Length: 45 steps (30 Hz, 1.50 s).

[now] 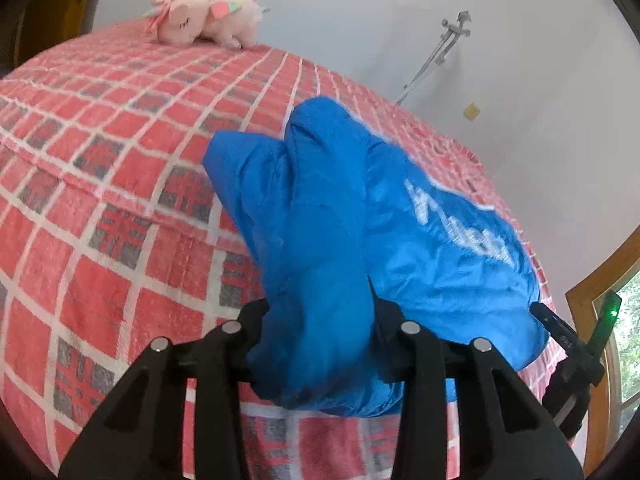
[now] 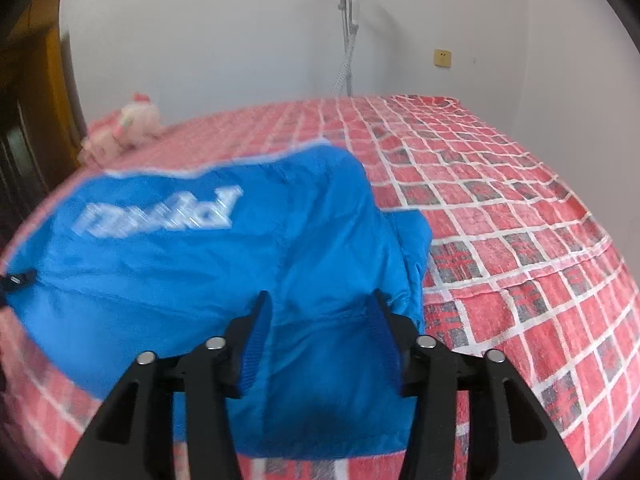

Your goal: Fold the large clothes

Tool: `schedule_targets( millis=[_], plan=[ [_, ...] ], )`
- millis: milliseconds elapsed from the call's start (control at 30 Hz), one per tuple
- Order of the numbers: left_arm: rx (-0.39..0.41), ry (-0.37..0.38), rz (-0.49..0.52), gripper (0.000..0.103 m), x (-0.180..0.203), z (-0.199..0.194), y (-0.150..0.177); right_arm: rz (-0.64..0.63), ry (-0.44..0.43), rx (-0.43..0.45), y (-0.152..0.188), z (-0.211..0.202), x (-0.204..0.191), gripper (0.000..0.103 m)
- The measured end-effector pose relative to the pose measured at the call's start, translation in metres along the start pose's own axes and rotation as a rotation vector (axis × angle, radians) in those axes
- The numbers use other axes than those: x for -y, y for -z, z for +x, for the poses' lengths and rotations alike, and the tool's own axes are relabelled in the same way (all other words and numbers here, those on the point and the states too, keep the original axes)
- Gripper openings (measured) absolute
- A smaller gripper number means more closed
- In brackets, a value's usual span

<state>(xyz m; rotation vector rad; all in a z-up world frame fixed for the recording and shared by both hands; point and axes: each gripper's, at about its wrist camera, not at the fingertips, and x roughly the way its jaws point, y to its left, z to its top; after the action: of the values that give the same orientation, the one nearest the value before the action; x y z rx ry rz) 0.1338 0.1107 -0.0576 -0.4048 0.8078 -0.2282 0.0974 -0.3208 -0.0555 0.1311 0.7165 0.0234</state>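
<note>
Blue padded jacket [image 1: 400,248], bunched and partly folded, lies on a bed covered by a red checked blanket [image 1: 100,200] crossed with white lines and grey squares. We see the garment from both wrist views; it sits near the front edge of the bed, with the blanket showing bare on all sides of it.

Left gripper [image 1: 320,320]: we find a thick roll of blue fabric, seemingly a sleeve, running between its two black fingers [image 1: 256,312] and filling the gap, so we read it as clamped on the jacket. Right gripper [image 2: 320,304]: its fingers [image 2: 260,308] straddle a fold of the same fabric, with blue-faced pads visible on their inner sides. The cloth lies between them, yet whether the pads press on it we cannot tell.

White lettering [image 2: 160,216] is printed across the jacket's broad panel. In both views it is smeared by blur; we cannot read it with confidence. A white trim line edges the panel above it.

At the far corner of the bed rests a pink plush toy [image 1: 208,16]. Against the pale wall behind stands a grey crutch [image 2: 348,32], and a small yellowish wall plate [image 2: 442,58] is fixed nearby.
</note>
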Motion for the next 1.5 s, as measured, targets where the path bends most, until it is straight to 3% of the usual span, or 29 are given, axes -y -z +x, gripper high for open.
schedule_targets(
  millis=[200,400,567,733,1000,1267,1500],
  plan=[
    [0.096,0.028,0.082,0.031,0.054,-0.029,-0.016,-0.033,0.015,0.063,-0.015,-0.034,0.009,0.052],
    [0.137,0.081,0.256,0.031,0.144,-0.037,-0.026,-0.051,0.026,0.049,-0.022,-0.045,0.024,0.052],
    [0.089,0.086,0.404,0.031,0.221,-0.007,-0.019,-0.047,0.012,0.036,-0.024,-0.052,0.033,0.052],
    [-0.037,0.081,0.492,0.031,0.271,0.056,0.004,-0.048,0.012,0.039,-0.023,-0.053,0.039,0.052],
    [-0.09,0.042,0.605,0.037,0.287,0.107,0.045,-0.043,0.01,0.02,-0.019,-0.044,0.044,0.052],
    [-0.073,0.024,0.628,0.037,0.283,0.115,0.061,-0.02,-0.004,0.012,-0.014,-0.039,0.046,0.053],
    [-0.074,0.031,0.611,0.039,0.28,0.108,0.056,-0.016,-0.001,0.022,-0.012,-0.043,0.046,0.054]
  ],
)
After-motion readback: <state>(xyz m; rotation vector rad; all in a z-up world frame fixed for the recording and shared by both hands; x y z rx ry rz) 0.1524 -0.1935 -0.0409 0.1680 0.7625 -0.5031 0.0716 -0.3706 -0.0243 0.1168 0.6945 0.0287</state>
